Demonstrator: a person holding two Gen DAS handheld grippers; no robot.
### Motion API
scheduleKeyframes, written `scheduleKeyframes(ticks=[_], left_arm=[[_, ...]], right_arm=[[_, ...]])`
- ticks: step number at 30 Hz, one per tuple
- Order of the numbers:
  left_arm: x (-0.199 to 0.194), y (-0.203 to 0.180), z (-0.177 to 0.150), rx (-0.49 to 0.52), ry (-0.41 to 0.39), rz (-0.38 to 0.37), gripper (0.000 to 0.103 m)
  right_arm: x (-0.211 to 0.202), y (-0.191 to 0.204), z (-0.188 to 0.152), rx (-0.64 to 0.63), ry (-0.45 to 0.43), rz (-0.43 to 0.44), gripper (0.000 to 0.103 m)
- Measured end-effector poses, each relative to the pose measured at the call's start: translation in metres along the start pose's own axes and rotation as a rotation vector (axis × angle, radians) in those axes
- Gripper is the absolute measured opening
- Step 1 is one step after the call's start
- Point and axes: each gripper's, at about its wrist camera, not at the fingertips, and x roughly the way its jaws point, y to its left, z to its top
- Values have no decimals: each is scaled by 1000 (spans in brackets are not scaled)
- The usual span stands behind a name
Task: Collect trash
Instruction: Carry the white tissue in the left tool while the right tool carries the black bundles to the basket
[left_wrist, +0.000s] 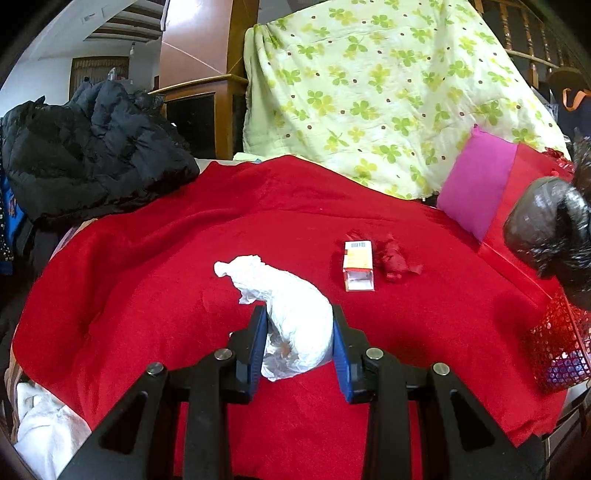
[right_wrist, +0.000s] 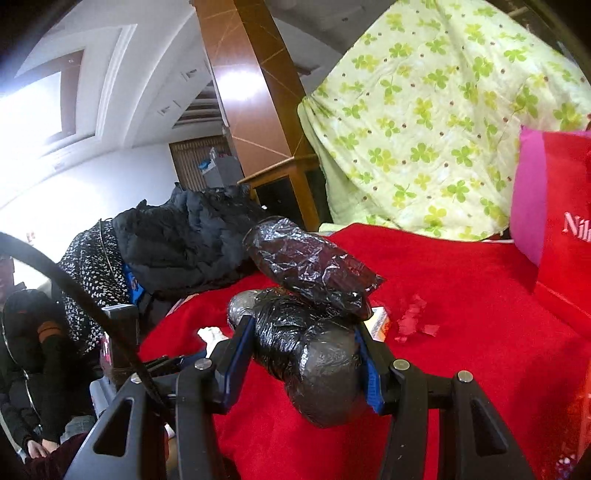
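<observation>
The left gripper (left_wrist: 298, 334) is closed on a crumpled white paper wad (left_wrist: 291, 314), its blue pads pressing the wad from both sides; the wad's loose end trails away toward the far left, above a red blanket (left_wrist: 147, 280) that covers the whole surface. The right gripper (right_wrist: 304, 354) stands somewhat wider and clamps a crinkled black plastic bag (right_wrist: 310, 354), a bulging bundle pinched between its blue pads, with a second lobe of the same black plastic rising beyond the fingers toward the far side. In the left wrist view that black bag (left_wrist: 546, 229) shows at the right edge, raised off the blanket. Still lying on the blanket, farther off and to the right of the white wad, is a small white and orange carton (left_wrist: 357, 266), its open end facing the near side, and just beside it on the right lies a scrap of crumpled red paper (left_wrist: 395, 260). At the near right edge stands a red sequined mesh basket (left_wrist: 557, 350). A pink and red cushion (left_wrist: 480, 188) leans at the far right, against a cloth printed with green clovers (left_wrist: 388, 92) draped at the back. A black puffy jacket (left_wrist: 99, 147) is heaped at the far left.
</observation>
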Motion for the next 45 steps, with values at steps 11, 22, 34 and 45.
scheduleKeyframes(ticks=[11, 22, 34, 45], left_arm=[[-14, -3, 0, 9, -22, -5, 35], [-18, -16, 5, 45, -41, -15, 35], [-30, -43, 4, 76, -51, -76, 35], [-45, -81, 3, 135, -60, -143, 35]], right_arm=[[-40, 28, -9, -63, -97, -12, 55], [-49, 22, -11, -49, -121, -38, 55], [-59, -9, -28, -5, -116, -132, 55], [-85, -44, -40, 67, -122, -212, 55]])
